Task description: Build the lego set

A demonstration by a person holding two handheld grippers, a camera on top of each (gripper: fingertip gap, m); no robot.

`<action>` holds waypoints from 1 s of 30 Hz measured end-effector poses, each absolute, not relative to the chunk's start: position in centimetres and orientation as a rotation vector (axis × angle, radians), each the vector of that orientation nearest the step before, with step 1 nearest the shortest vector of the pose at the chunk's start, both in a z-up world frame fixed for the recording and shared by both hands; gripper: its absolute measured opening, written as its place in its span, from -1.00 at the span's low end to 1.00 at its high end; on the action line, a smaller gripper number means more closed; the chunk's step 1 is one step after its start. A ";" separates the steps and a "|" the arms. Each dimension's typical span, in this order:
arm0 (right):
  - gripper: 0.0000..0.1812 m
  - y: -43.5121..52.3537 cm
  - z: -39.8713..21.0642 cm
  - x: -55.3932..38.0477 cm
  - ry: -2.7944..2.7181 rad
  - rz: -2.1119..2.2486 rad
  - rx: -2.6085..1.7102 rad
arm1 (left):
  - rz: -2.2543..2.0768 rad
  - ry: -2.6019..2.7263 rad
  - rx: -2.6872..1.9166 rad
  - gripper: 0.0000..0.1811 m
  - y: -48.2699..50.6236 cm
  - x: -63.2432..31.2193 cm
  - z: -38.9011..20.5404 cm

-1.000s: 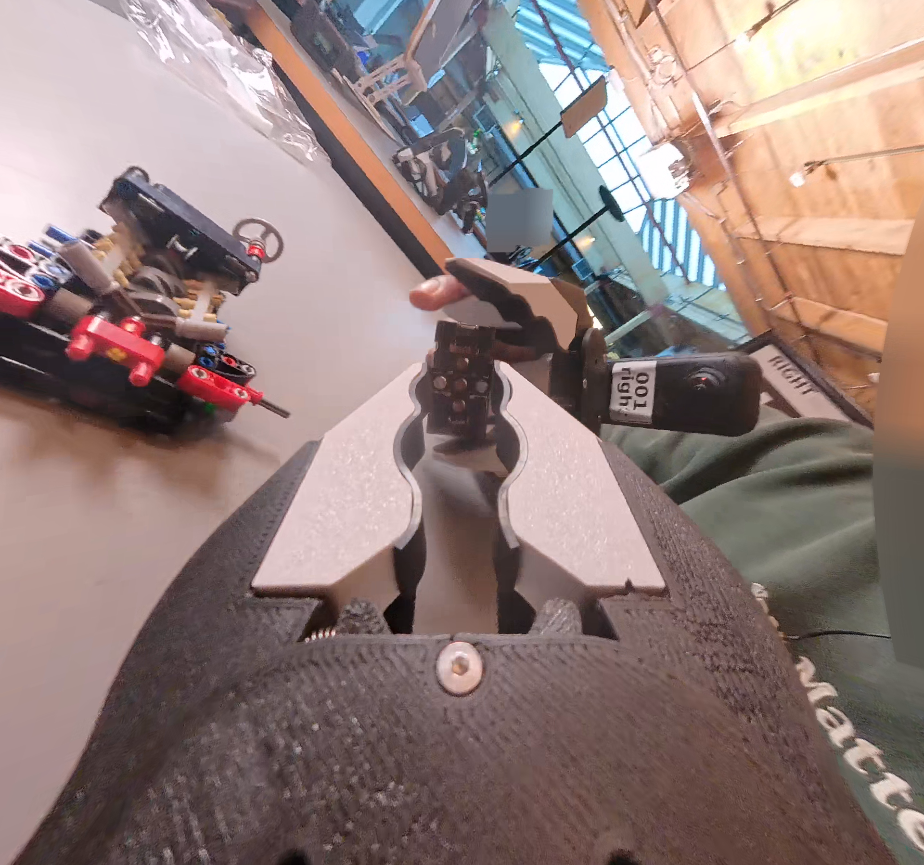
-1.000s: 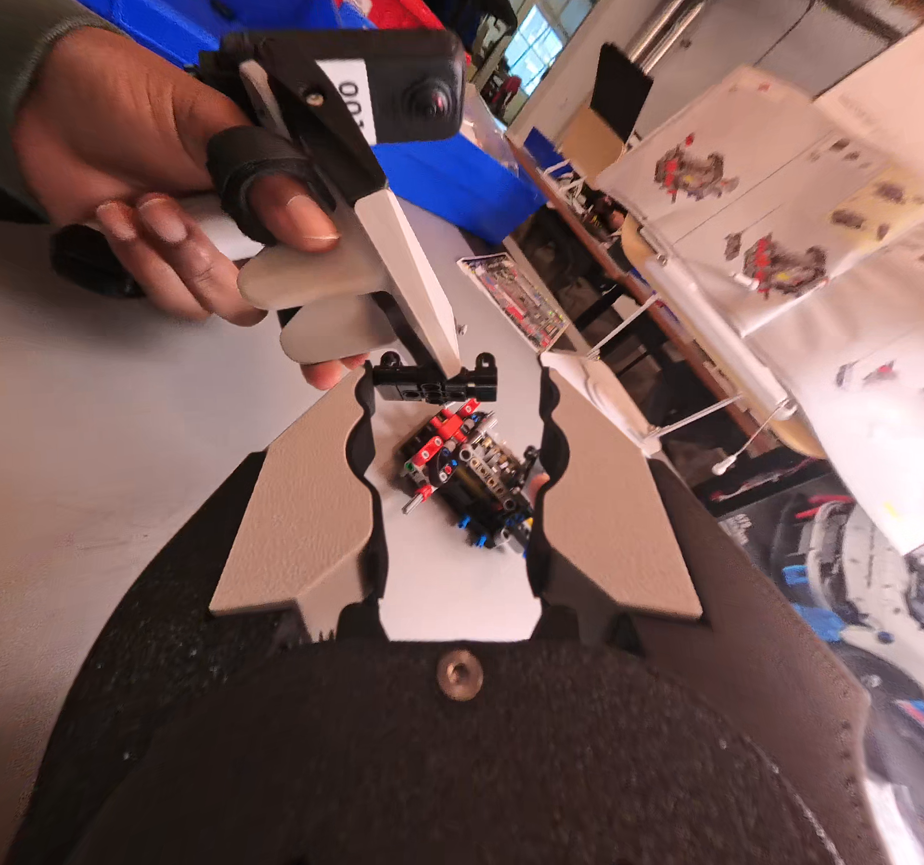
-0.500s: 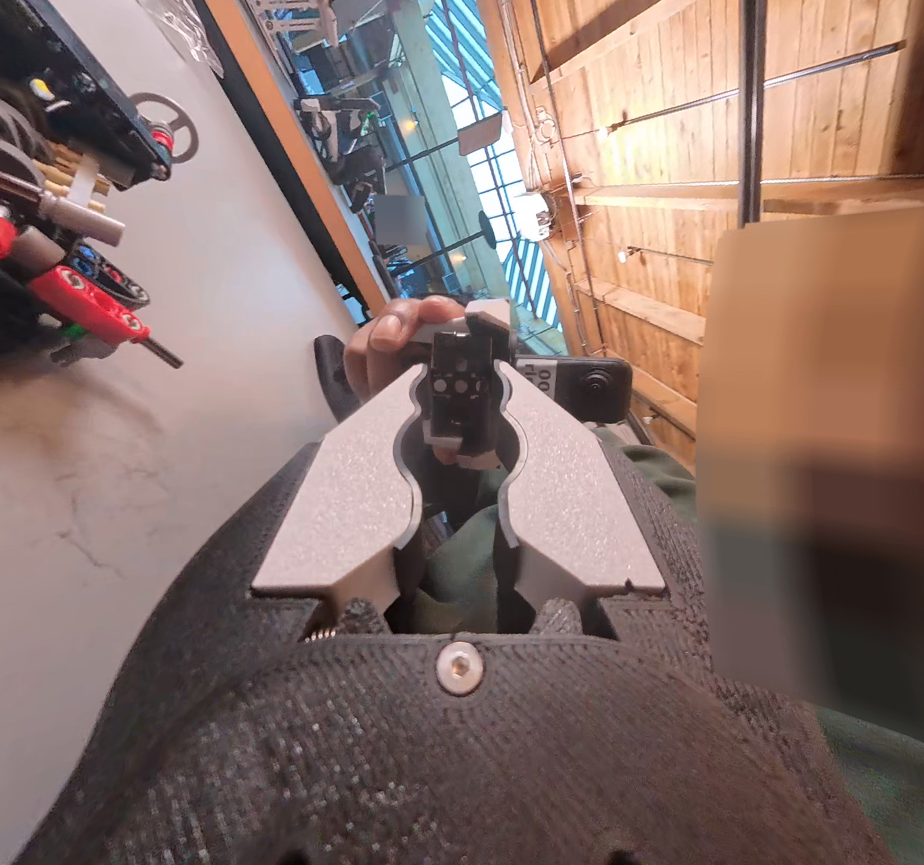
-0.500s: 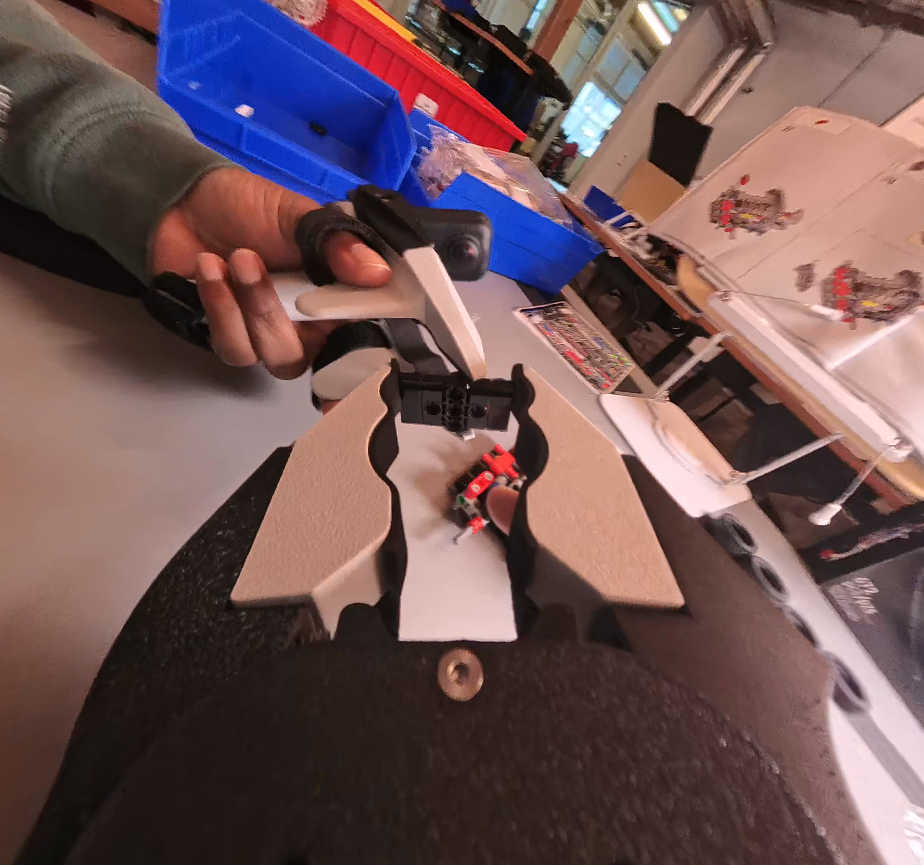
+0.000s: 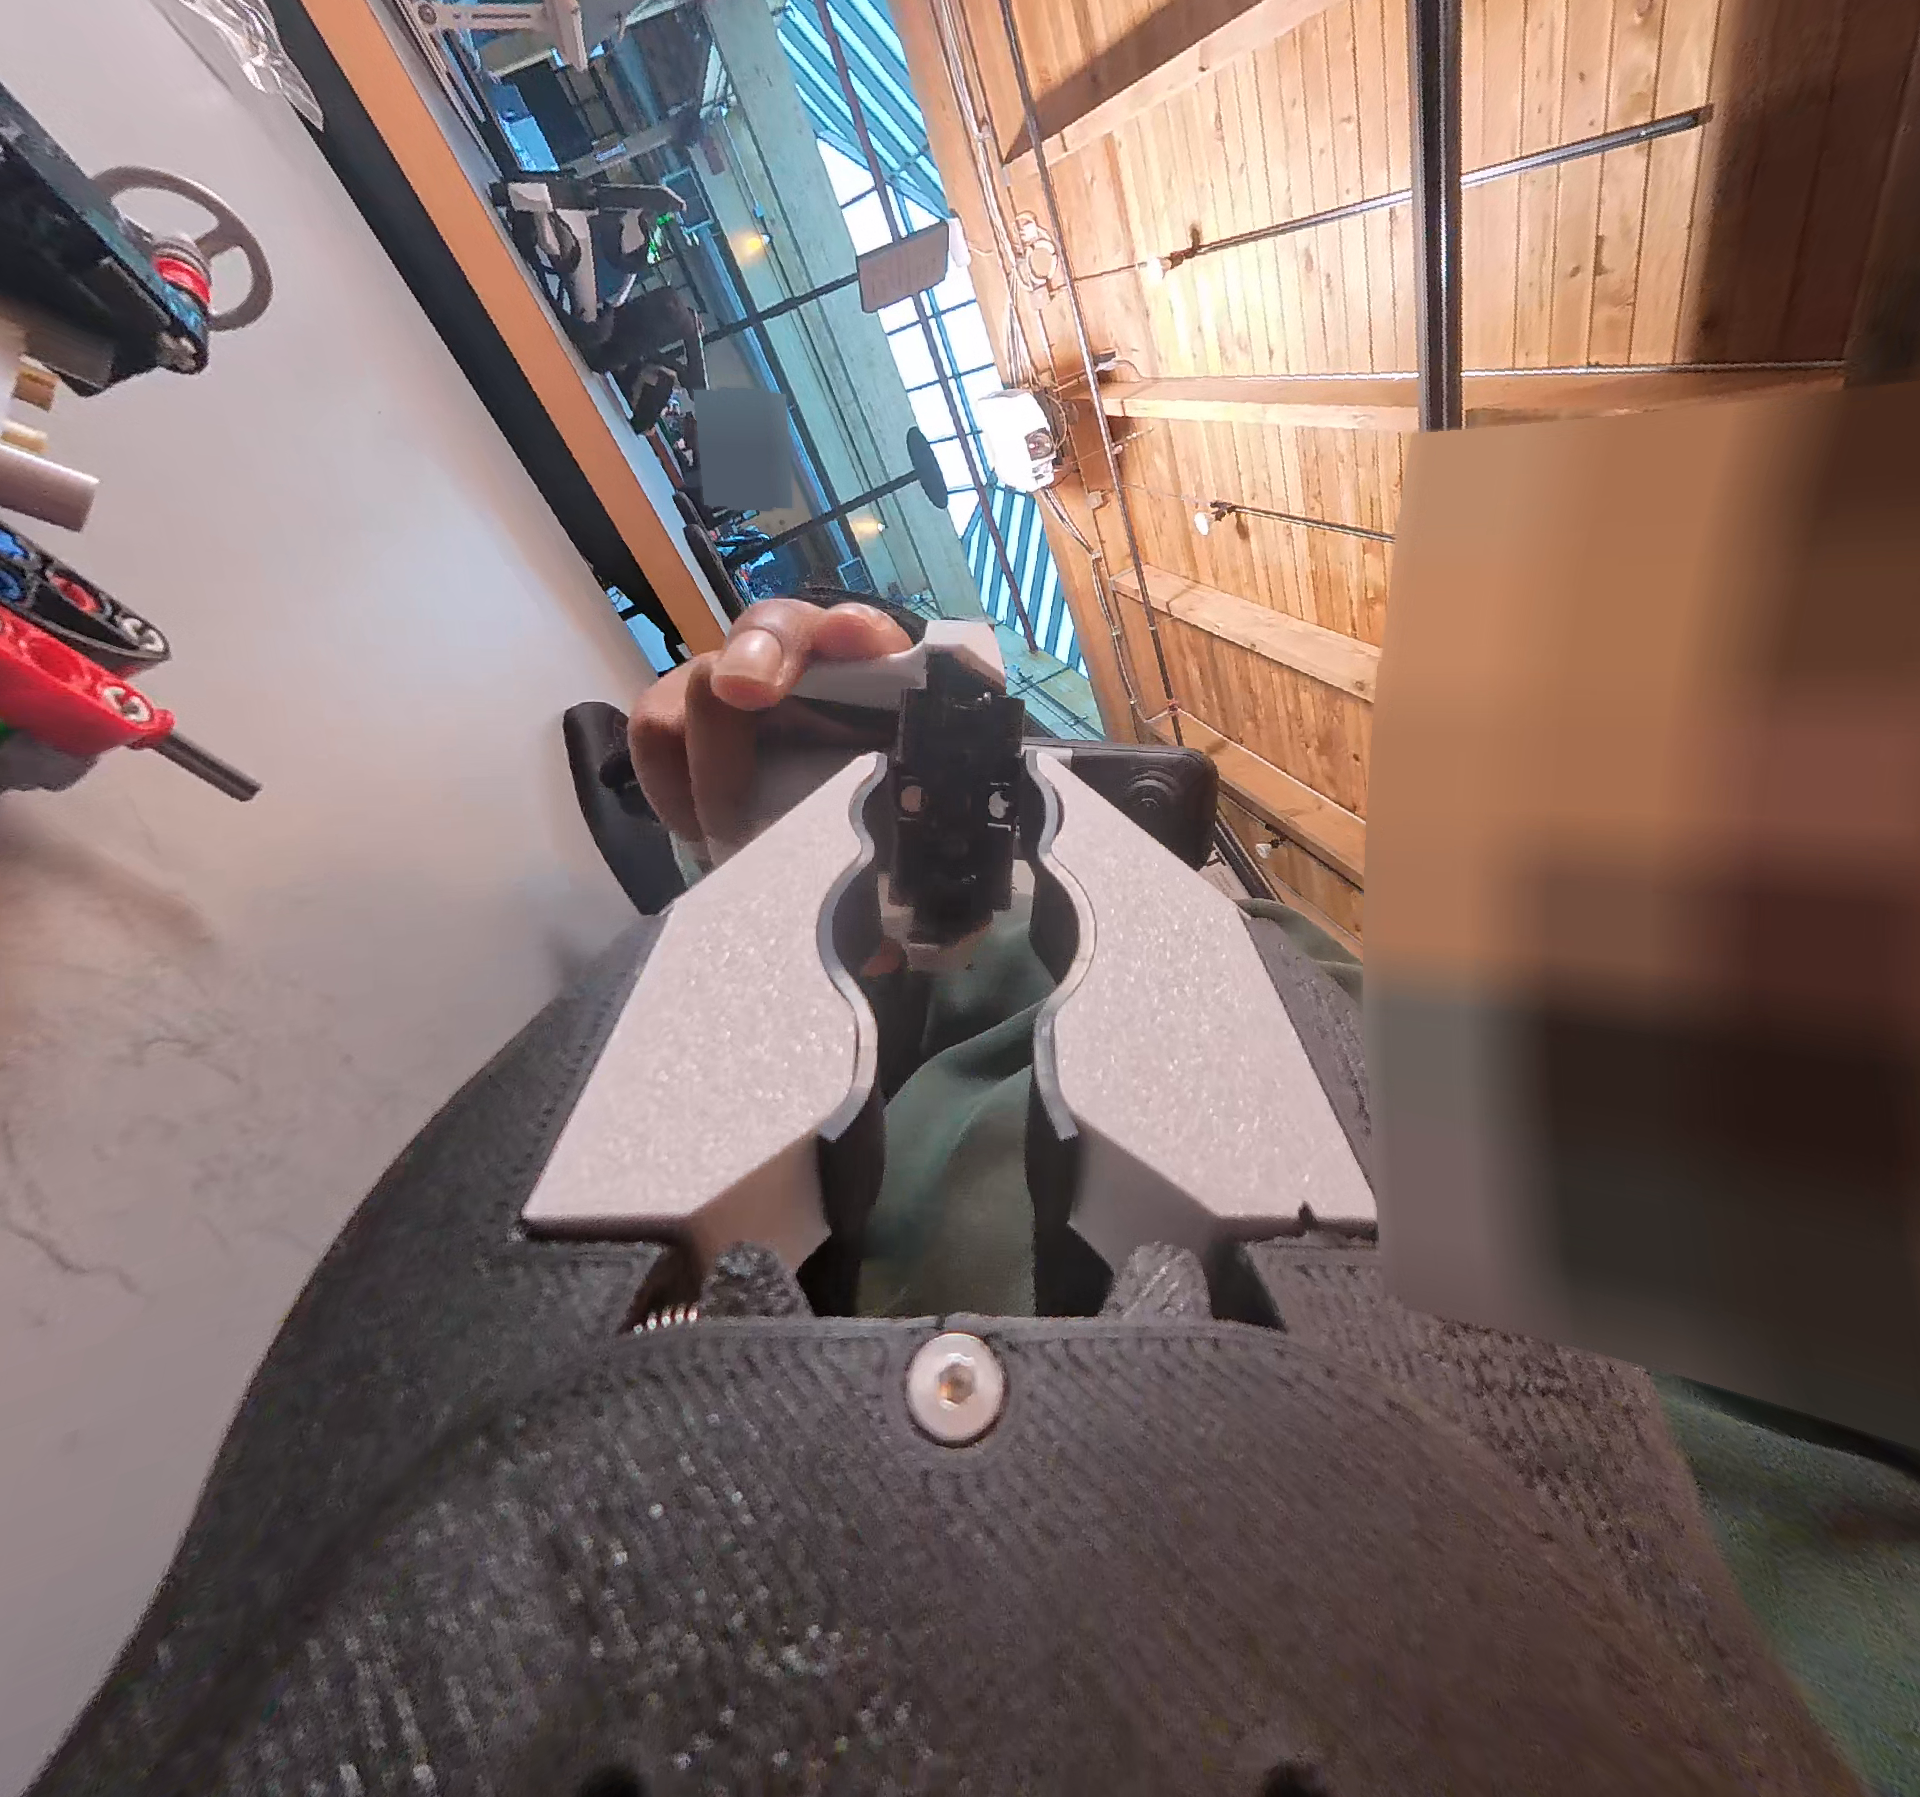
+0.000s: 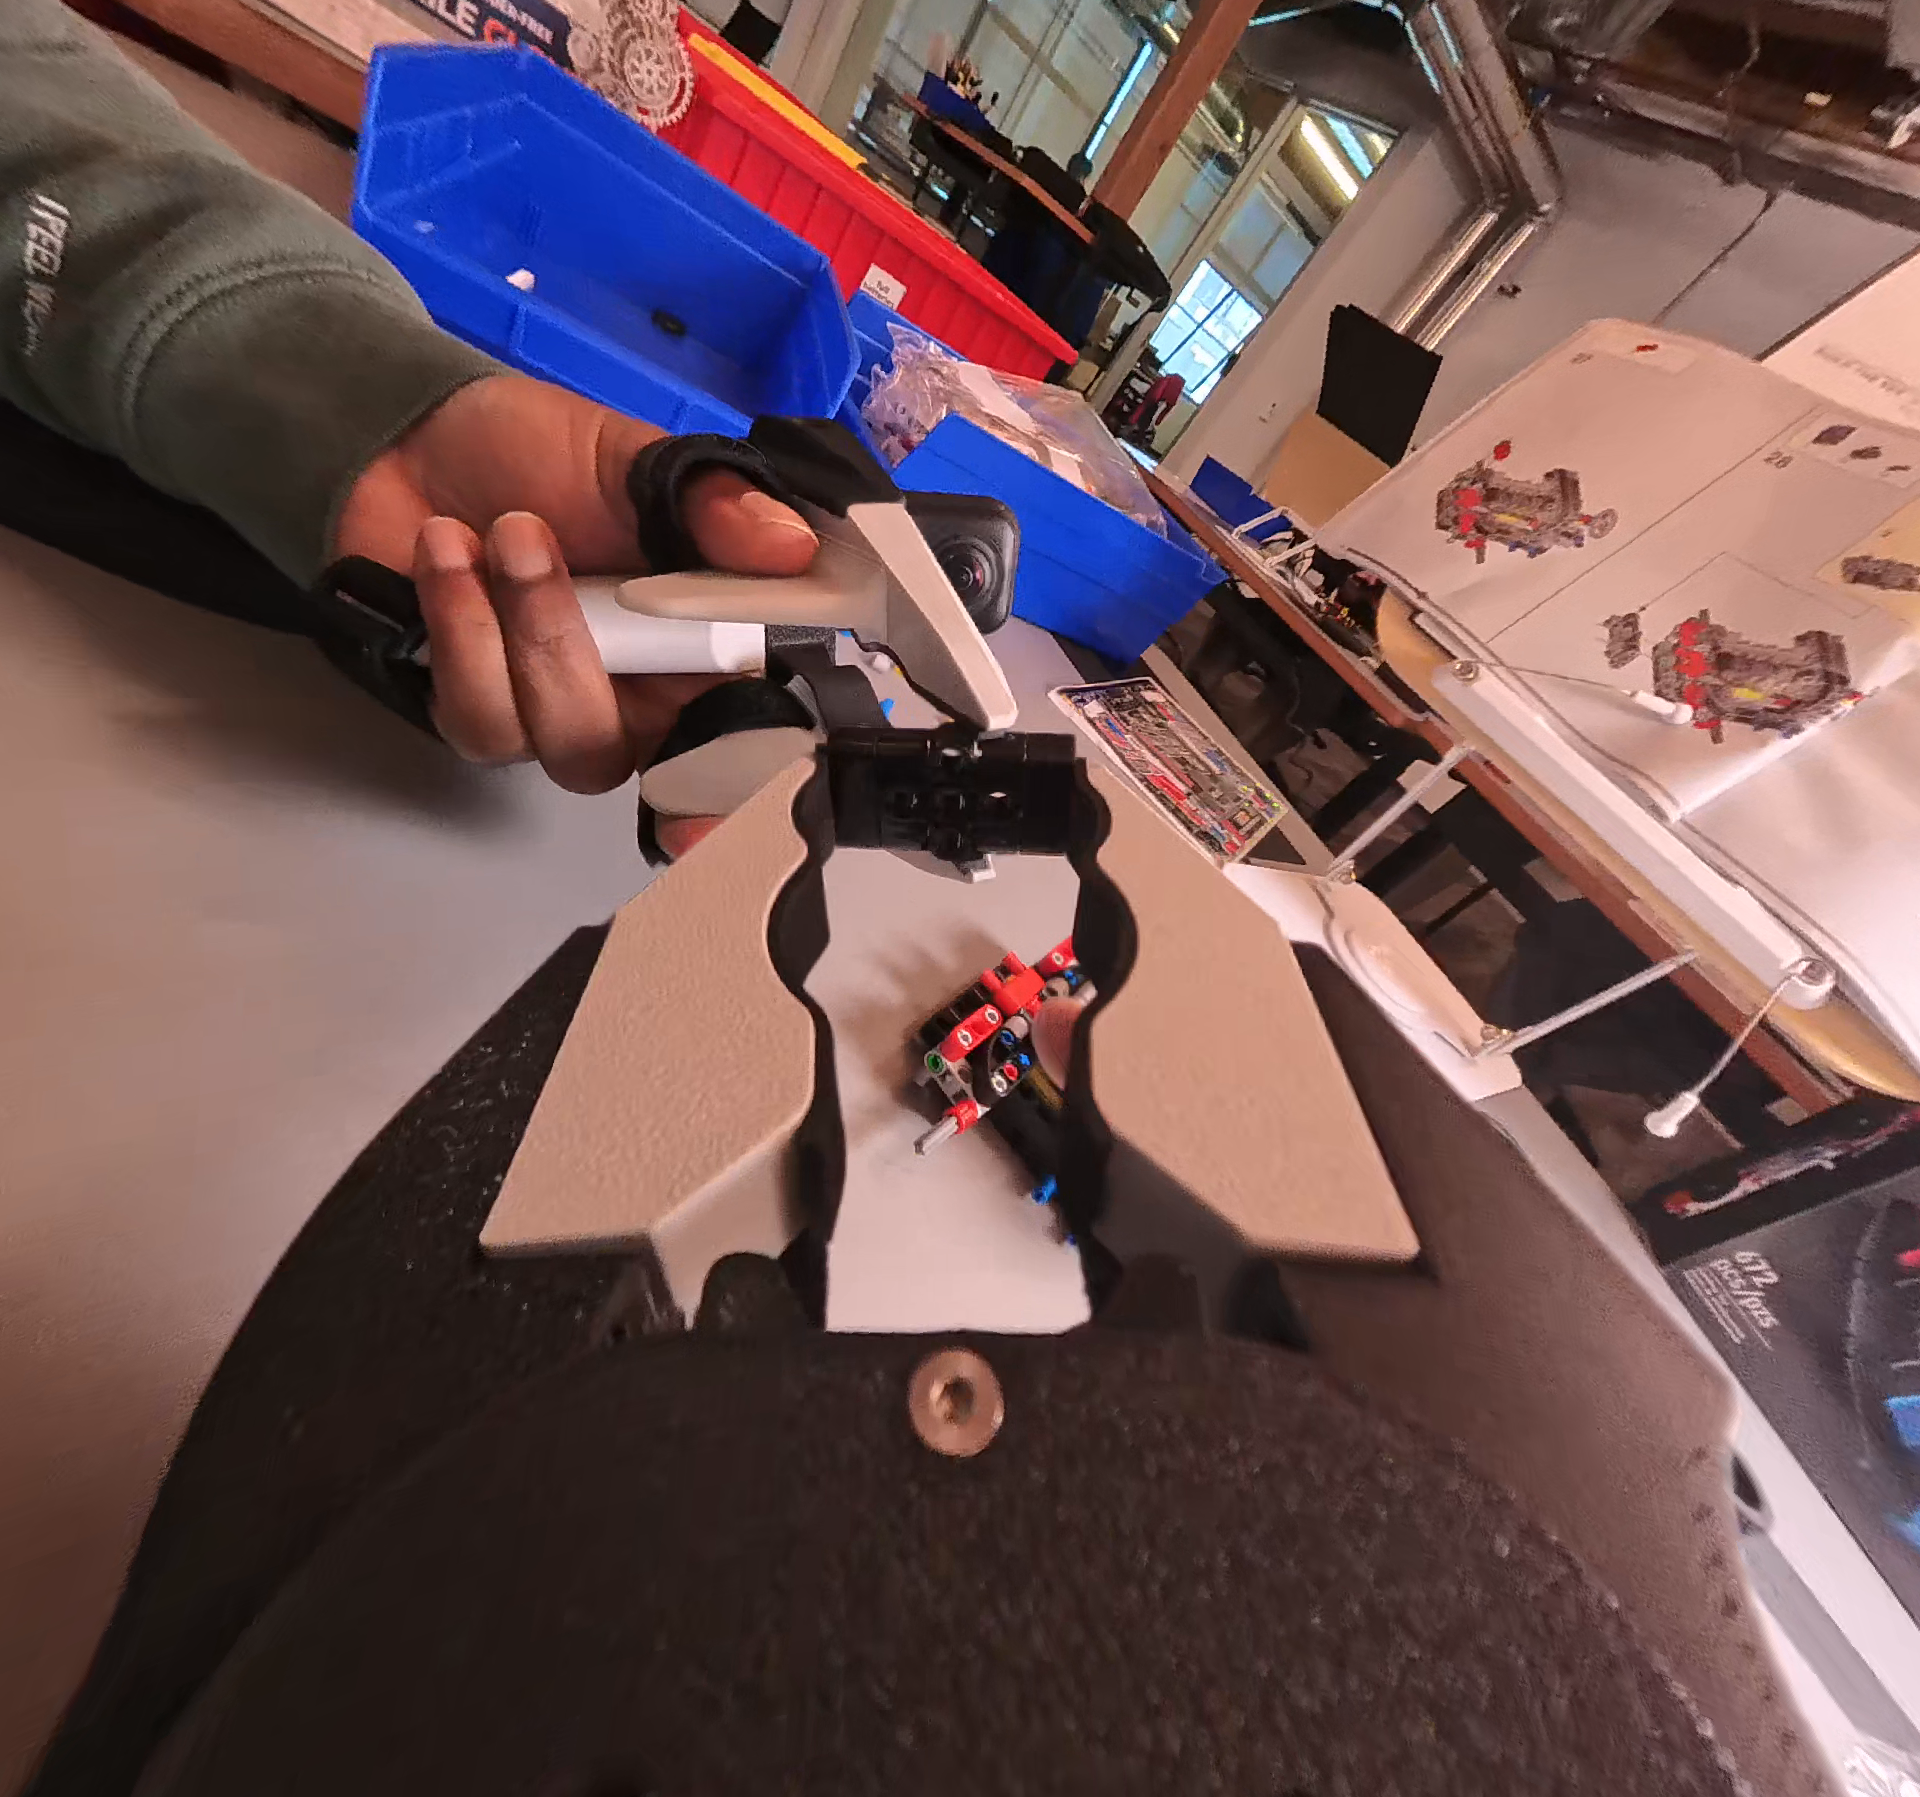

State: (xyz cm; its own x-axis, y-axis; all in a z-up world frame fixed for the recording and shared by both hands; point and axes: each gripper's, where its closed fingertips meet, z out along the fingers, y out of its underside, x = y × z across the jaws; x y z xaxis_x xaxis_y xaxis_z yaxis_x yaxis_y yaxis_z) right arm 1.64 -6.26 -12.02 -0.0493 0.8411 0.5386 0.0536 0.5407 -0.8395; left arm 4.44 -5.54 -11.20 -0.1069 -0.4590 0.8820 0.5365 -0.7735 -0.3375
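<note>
Both my jaws pinch one small black studded lego block (image 6: pixel 954 800) at frame centre, steadying it mid-air for joining; the red-and-black half-built model (image 6: pixel 992 1041) waits on the grey surface (image 6: pixel 208 874) below

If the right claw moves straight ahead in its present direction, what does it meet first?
Probably the left claw, whose tip already meets the black lego piece gripped by the right claw. Depth is hard to judge.
</note>
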 end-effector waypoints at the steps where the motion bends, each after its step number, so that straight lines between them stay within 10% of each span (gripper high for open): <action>1: -0.52 -6.3 -12.0 1.7 -1.502 0.777 -0.819 | -1.936 -0.086 -1.507 -0.77 -5.5 4.5 -11.1; 11: -0.52 -5.1 -11.6 1.7 -1.448 0.736 -0.851 | -1.845 -0.036 -1.498 -0.37 -5.7 4.3 -10.6; 19: -0.52 -5.4 -11.7 1.7 -1.439 0.722 -0.823 | -1.788 0.068 -1.603 -0.75 -6.1 5.5 -11.8; 30: -0.49 -3.6 -18.1 3.7 -1.777 0.811 -1.065 | -0.332 0.881 -2.143 -0.74 -5.5 -0.5 -22.0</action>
